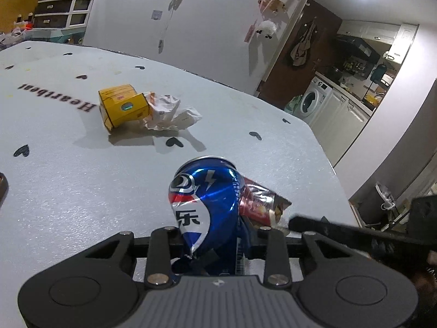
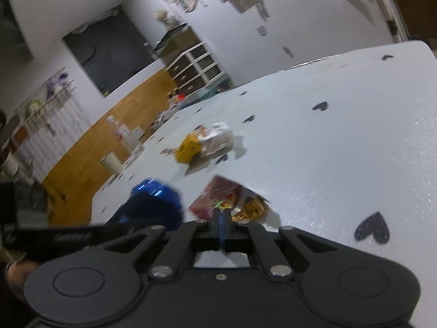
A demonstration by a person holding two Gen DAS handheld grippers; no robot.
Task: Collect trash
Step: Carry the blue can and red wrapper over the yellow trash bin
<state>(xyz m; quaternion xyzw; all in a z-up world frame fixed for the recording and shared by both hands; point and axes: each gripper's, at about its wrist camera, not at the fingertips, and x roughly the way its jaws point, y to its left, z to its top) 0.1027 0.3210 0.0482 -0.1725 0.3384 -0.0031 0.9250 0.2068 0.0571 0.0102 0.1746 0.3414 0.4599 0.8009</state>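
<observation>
Between the left gripper's (image 1: 210, 246) pads sits the dented blue can (image 1: 207, 202), clamped at its lower body and standing on the pale table (image 1: 82, 191). Just right of it, the right gripper (image 2: 221, 218) is pinched shut on the red snack wrapper (image 2: 218, 196). Farther off lie a yellow box (image 1: 123, 106) and crumpled paper (image 1: 169, 112), touching. Best now: keep both grips firm and lift straight, since that can looks slippery.

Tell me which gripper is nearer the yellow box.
Neither clearly. The left gripper, clamping the blue can, and the right gripper, at the red wrapper, both sit well short of the yellow box.
</observation>
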